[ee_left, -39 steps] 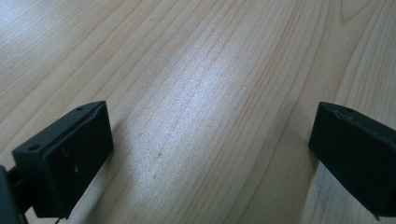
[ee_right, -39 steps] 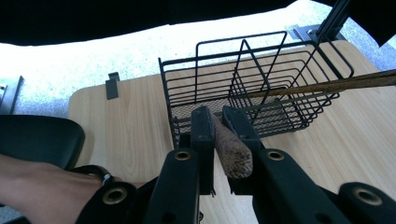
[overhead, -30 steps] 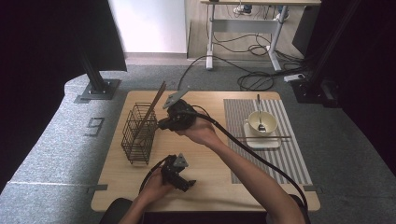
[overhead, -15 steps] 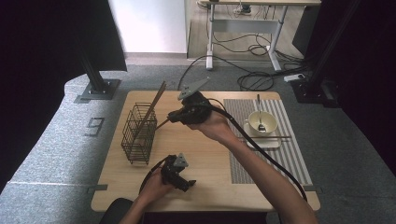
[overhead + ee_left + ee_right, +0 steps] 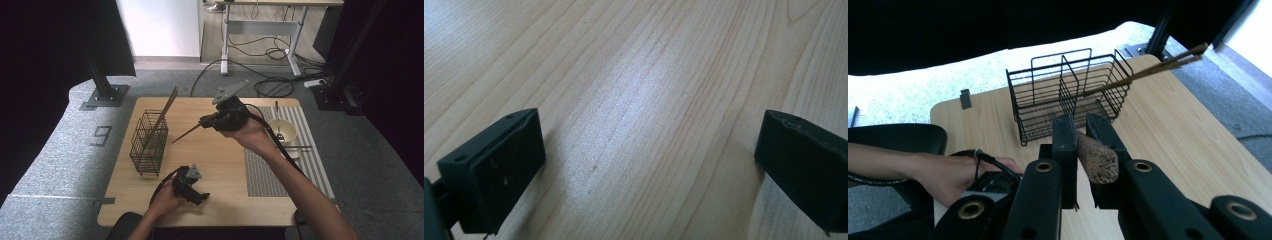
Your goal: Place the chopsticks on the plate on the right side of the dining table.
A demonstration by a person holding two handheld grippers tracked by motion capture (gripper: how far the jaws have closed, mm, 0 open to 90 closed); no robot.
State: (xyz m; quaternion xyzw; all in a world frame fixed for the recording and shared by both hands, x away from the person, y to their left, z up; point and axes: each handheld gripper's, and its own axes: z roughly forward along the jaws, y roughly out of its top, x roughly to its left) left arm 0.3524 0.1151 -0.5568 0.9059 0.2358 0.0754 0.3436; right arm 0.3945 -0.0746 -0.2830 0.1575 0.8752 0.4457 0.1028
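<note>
Starting at the left of the high view, we see a black wire basket [image 5: 149,144] standing upright on the wooden table [image 5: 220,165], with a pair of chopsticks [image 5: 163,112] leaning out of it, their tops slanting up and to the right above its rim. Just right of the basket and nearer the table's front edge, our left gripper [image 5: 200,194] rests low on the wood in the left hand [image 5: 165,200]; in the left gripper view its jaws stand wide apart with bare table between them. Moving on toward the middle, our right gripper [image 5: 206,121] is raised above the table, pointing left toward the basket, and its jaws are clamped on the thick end of a wooden chopstick [image 5: 186,134], whose thin tip slants down and left, near the basket but apart from it. In the right gripper view the chopstick [image 5: 1096,159] sits pinched between the two black jaws, with the basket [image 5: 1068,95] beyond. Farther right, on a striped mat [image 5: 265,175], a bowl [image 5: 285,131] holds a spoon [image 5: 278,120].
</note>
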